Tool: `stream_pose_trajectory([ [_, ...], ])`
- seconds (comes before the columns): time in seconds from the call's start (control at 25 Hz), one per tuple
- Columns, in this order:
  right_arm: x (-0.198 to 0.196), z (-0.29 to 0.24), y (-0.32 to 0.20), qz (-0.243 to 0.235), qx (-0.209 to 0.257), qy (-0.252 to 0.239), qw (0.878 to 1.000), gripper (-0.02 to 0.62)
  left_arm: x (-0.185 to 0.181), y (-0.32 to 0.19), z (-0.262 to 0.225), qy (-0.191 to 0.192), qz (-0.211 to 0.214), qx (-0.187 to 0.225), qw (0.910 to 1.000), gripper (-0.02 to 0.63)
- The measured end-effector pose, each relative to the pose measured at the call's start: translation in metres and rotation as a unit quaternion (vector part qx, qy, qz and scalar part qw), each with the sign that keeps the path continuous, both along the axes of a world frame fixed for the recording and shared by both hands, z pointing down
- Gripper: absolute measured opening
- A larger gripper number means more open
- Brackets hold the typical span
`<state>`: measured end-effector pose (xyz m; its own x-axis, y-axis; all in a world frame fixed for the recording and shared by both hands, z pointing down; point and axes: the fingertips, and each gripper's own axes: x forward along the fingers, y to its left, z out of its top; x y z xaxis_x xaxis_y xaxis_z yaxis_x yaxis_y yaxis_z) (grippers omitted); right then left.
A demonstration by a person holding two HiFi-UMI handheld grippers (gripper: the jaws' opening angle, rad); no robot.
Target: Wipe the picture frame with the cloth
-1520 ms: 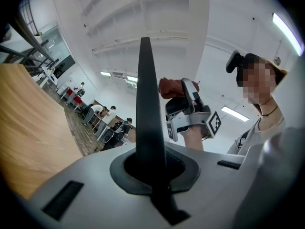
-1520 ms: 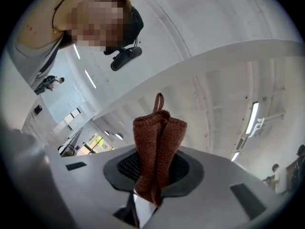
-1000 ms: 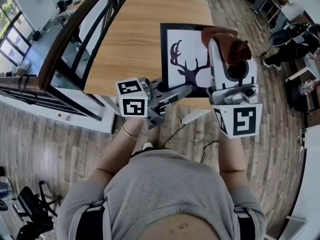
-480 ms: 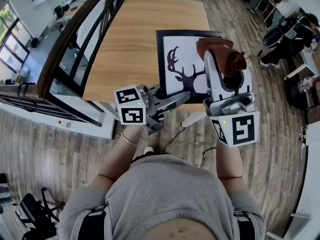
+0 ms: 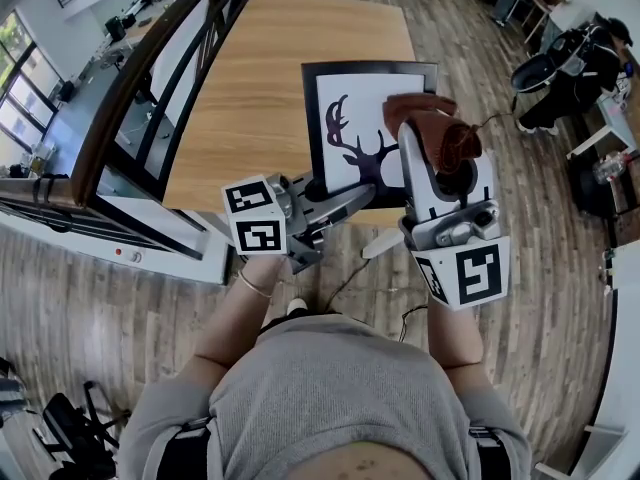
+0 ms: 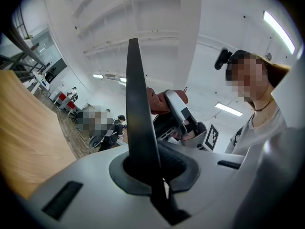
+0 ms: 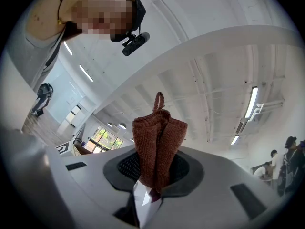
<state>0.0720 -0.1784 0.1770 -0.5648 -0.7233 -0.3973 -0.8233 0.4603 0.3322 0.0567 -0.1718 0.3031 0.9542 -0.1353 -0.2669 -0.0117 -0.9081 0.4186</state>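
A black picture frame (image 5: 312,128) with a dark antler print is held over the near end of the wooden table (image 5: 260,78). My left gripper (image 5: 335,193) is shut on the frame's near edge, and in the left gripper view that edge (image 6: 140,128) rises edge-on from the closed jaws. My right gripper (image 5: 425,138) is shut on a brown knitted cloth (image 5: 440,128), which lies against the right part of the print. In the right gripper view the cloth (image 7: 157,142) stands bunched up between the jaws, a small loop at its top.
A dark railing with glass panels (image 5: 150,78) runs along the table's left side. People and chairs (image 5: 565,53) are at the far right on the wood floor. A cable (image 5: 350,268) hangs below the table's near edge.
The frame and both grippers sit slightly further left in the head view. The right gripper has rolled a little with the cloth. Both grips are unchanged.
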Motion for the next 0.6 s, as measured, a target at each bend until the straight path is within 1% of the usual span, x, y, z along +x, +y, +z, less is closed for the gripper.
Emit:
stream_pose_trajectory([
  [0.12,0.001,0.004,0.002,-0.003,-0.006,-0.007,1.0,0.097,0.0,0.0,0.0,-0.001,-0.002,0.001,1.0,0.023],
  [0.6,0.003,0.021,0.011,-0.006,-0.021,-0.012,1.0,0.097,0.0,-0.002,0.001,0.002,-0.007,0.0,1.0,0.023],
])
